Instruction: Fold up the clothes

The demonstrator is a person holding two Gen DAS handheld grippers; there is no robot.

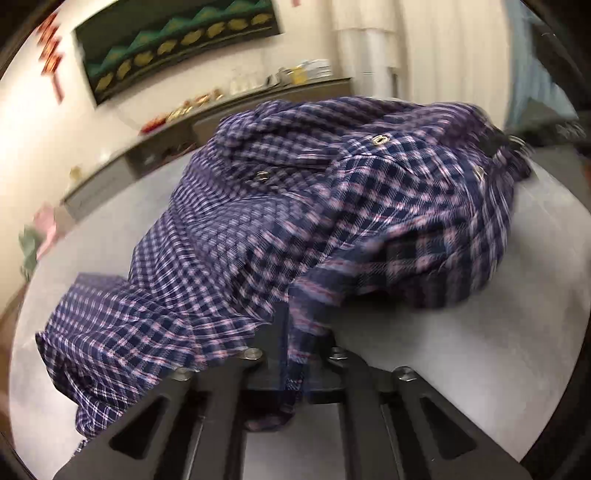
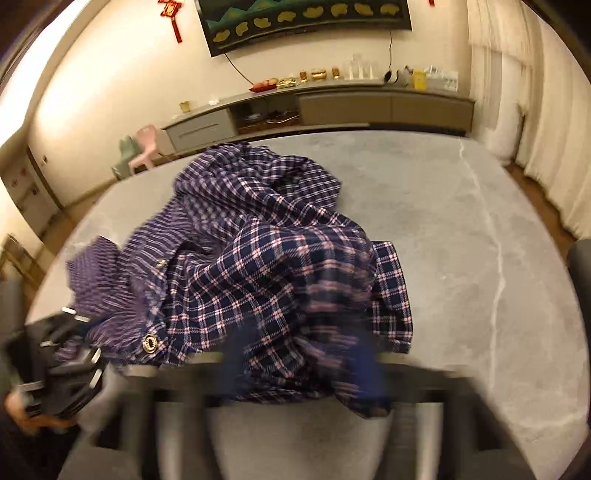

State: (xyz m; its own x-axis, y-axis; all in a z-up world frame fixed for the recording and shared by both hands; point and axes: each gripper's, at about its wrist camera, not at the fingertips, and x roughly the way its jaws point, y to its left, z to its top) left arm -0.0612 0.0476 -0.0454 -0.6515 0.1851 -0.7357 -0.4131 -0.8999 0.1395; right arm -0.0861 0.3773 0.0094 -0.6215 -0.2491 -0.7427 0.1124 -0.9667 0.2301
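Observation:
A navy, pink and white plaid shirt [image 1: 295, 221] with metal snaps lies crumpled on the grey table [image 1: 498, 314]. My left gripper [image 1: 293, 354] is shut on a fold of the shirt's edge, with cloth hanging between its fingers. In the right wrist view the shirt [image 2: 258, 266] is bunched in front of my right gripper [image 2: 299, 365], which is blurred and appears shut on the plaid cloth near the table's front edge. The left gripper [image 2: 66, 354] shows at the lower left, at the shirt's left edge.
The grey marble-look table [image 2: 461, 240] extends to the right of the shirt. A long low sideboard [image 2: 317, 107] with small items stands against the far wall under a dark picture [image 2: 303, 18]. Small pastel chairs [image 2: 140, 151] stand at the far left.

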